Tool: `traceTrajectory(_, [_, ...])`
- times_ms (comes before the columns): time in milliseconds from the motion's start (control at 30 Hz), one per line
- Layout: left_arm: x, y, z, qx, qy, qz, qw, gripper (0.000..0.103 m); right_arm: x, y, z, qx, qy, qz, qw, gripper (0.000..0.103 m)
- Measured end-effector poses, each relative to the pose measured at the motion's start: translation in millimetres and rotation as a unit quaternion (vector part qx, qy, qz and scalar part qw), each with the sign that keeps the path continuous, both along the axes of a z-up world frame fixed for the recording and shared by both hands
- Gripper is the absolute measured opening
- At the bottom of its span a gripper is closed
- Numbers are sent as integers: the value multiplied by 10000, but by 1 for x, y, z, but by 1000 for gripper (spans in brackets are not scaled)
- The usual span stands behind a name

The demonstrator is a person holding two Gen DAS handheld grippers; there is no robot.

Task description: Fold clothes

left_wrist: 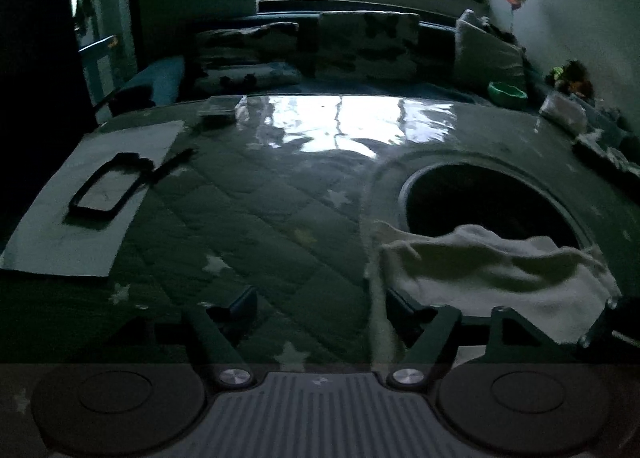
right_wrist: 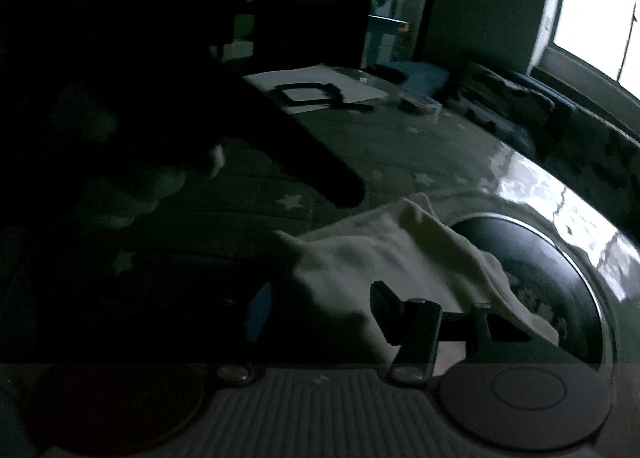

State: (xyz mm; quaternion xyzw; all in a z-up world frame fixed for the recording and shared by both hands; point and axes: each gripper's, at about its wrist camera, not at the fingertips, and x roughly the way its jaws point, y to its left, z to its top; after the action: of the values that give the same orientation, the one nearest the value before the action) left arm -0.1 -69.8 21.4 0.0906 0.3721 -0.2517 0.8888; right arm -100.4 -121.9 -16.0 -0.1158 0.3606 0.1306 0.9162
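A white cloth [left_wrist: 492,270] lies on the star-patterned table cover, partly over the rim of a round black basin [left_wrist: 484,201]. In the left wrist view my left gripper [left_wrist: 320,306] is open, its fingers wide apart; the right finger sits at the cloth's left edge. In the right wrist view the same cloth [right_wrist: 380,254] lies bunched in front of my right gripper [right_wrist: 320,310], which is open with the cloth between its fingers. The basin [right_wrist: 532,270] is to the right. The room is dim.
A white sheet of paper with a black frame [left_wrist: 104,189] lies at the left of the table. Cushions [left_wrist: 368,45] and a green bowl [left_wrist: 507,93] are at the back. A dark arm [right_wrist: 280,145] crosses the right wrist view.
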Motion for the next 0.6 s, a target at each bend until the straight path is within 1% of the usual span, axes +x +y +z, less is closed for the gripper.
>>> traceTrajectory(200, [7, 4, 1, -91, 101, 84, 9999, 77, 10, 25, -6, -392, -120, 296, 9987, 55])
traceTrajectory(300, [7, 3, 1, -125, 139, 64, 9998, 78, 14, 35, -12, -613, -140, 374, 9973, 52])
traceTrajectory(333, [6, 2, 1, -134, 148, 52, 9998, 78, 15, 37, -14, -669, -133, 376, 9970, 49])
traceTrajectory(500, [7, 0, -1, -197, 243, 51, 9995, 80, 20, 39, -21, -649, -58, 235, 9976, 43])
traceTrajectory(600, [8, -1, -2, -211, 280, 55, 9994, 81, 21, 40, -24, -620, -21, 187, 9979, 42])
